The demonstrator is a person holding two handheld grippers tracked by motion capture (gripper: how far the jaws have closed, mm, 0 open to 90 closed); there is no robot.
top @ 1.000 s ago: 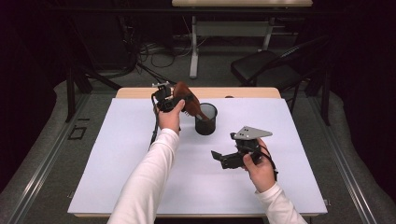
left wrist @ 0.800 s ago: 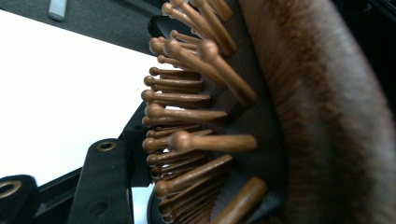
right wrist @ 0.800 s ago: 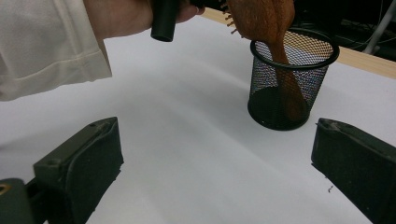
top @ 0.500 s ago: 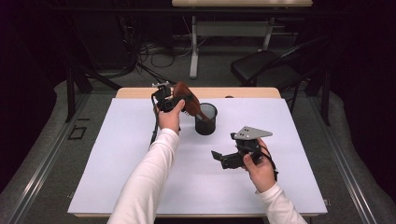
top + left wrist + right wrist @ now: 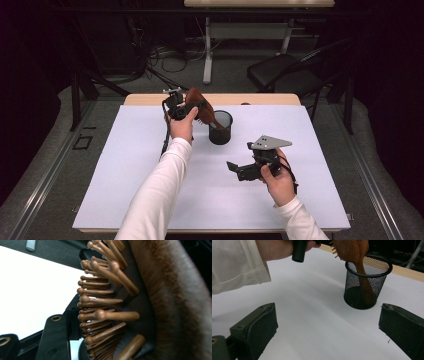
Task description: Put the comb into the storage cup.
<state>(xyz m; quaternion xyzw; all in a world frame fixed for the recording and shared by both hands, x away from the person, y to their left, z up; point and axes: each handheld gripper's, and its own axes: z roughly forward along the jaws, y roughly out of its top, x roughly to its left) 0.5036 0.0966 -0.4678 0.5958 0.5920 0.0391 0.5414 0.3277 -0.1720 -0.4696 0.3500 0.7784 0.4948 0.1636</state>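
With nothing shifted since a second ago, the wooden hairbrush (image 5: 199, 106) is kept clamped by the left gripper (image 5: 192, 107), handle apparently inside the mesh cup (image 5: 220, 128) (release pending), while the right gripper (image 5: 235, 169), at the cup's five o'clock, is held wide, empty.

The white surface (image 5: 125, 190) lies bare from 6 to 9 o'clock of the mesh cup (image 5: 220, 128), so a hand can pass there. The hairbrush (image 5: 202, 110) blocks the cup's mouth. At 5 o'clock the right tongs (image 5: 235, 170) stand wide apart above the sheet.
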